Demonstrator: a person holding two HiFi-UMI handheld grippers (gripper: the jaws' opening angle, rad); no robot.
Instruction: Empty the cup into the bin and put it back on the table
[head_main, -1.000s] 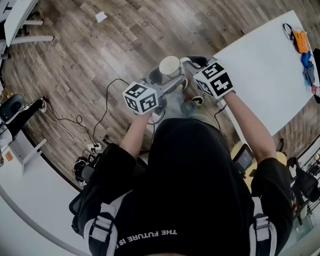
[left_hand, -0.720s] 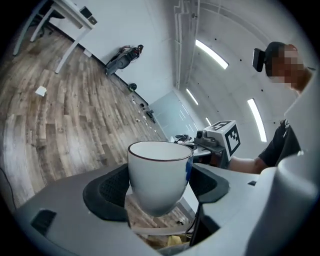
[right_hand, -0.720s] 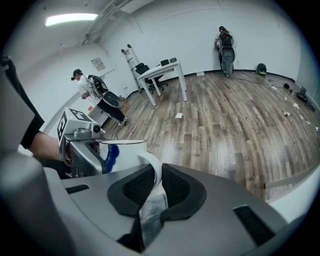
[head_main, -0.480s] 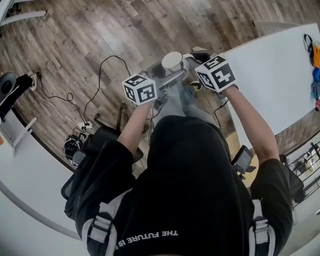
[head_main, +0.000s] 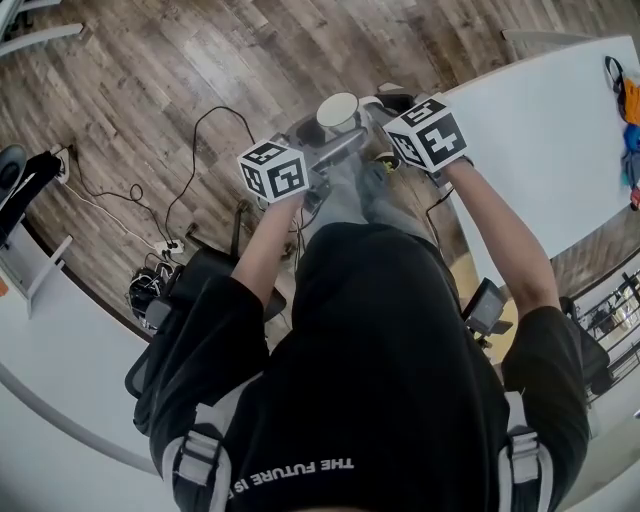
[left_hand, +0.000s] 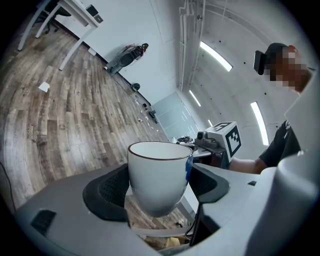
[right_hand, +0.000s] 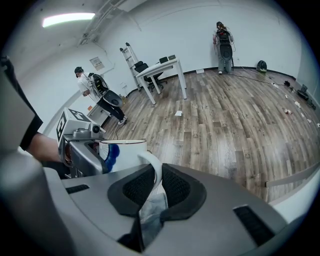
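A white cup (head_main: 338, 110) with a dark rim and a blue mark is held upright over the wooden floor, just left of the white table (head_main: 540, 140). My left gripper (head_main: 318, 132) is shut on the cup's body (left_hand: 159, 175), which fills the gap between its pads. My right gripper (head_main: 374, 112) is shut on the cup's handle (right_hand: 154, 169), pinched between its black pads. In the right gripper view the cup (right_hand: 122, 154) stands beside the left gripper's body (right_hand: 80, 146). The cup's inside is hidden in every view. No bin shows.
Cables and a power strip (head_main: 160, 245) lie on the floor at the left. Coloured items (head_main: 628, 100) sit at the table's far edge. A desk with a chair (right_hand: 157, 70) and two people stand far off across the room.
Both grippers, still shut on the cup, have moved a little forward together. The table has slid toward the right of the head view as the person turned.
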